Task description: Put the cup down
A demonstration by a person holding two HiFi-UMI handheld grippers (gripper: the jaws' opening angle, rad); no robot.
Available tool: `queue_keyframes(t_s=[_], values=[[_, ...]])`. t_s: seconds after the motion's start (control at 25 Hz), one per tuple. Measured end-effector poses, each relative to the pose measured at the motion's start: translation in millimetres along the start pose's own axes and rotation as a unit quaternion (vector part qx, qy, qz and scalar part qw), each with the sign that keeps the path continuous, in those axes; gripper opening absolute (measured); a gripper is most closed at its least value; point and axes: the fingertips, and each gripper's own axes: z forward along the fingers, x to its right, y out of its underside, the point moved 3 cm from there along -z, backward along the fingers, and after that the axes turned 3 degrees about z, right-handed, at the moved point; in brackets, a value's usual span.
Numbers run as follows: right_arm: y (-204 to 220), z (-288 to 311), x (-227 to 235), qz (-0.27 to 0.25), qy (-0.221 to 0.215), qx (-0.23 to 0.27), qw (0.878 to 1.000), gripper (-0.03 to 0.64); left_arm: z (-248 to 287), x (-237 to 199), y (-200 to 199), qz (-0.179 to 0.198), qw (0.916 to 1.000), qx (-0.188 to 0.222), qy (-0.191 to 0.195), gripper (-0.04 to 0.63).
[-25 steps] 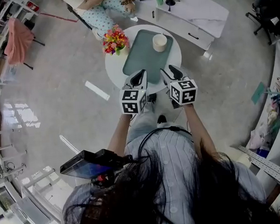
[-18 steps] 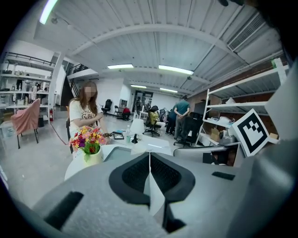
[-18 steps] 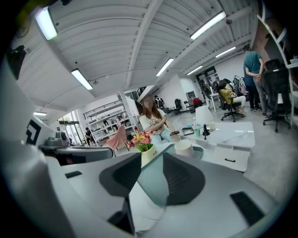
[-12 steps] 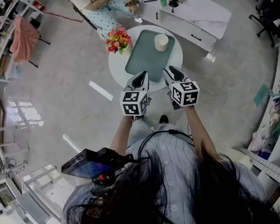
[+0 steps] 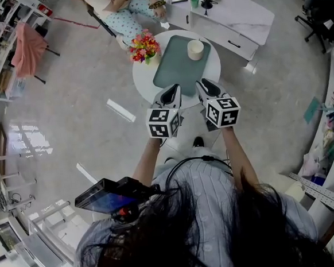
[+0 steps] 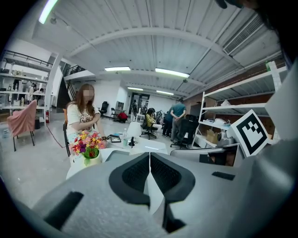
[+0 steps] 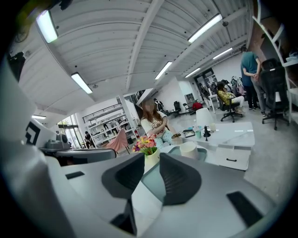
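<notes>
A cream cup (image 5: 195, 49) stands upright on the far right part of a green tray (image 5: 176, 69), which lies on a round white table (image 5: 142, 80). No gripper touches the cup. My left gripper (image 5: 171, 91) hovers over the table's near edge with its jaws pressed together and nothing in them. Beside it, my right gripper (image 5: 204, 85) has just been closing; a narrow gap remains and nothing is between the jaws. In the right gripper view the cup (image 7: 188, 148) stands well beyond the right gripper (image 7: 152, 163). The left gripper (image 6: 149, 160) shows shut in its own view.
A vase of flowers (image 5: 144, 47) sits at the table's far left edge. A seated person (image 5: 123, 7) is just behind the table. A white low cabinet (image 5: 235, 15) stands at the back right and a chair with pink cloth (image 5: 26, 46) at the left.
Both grippers have lifted a little over the table's near edge. The right jaws have narrowed. The cup stays on the tray.
</notes>
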Motion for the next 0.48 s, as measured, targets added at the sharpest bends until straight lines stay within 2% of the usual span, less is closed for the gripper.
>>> queue_keyframes(t_s=[0.48], values=[[23,-7,-70,0.0,0.023,0.014,1.0,0.096,-56,-26,18,0.002,0.9995,-0.001,0.03,0.017]])
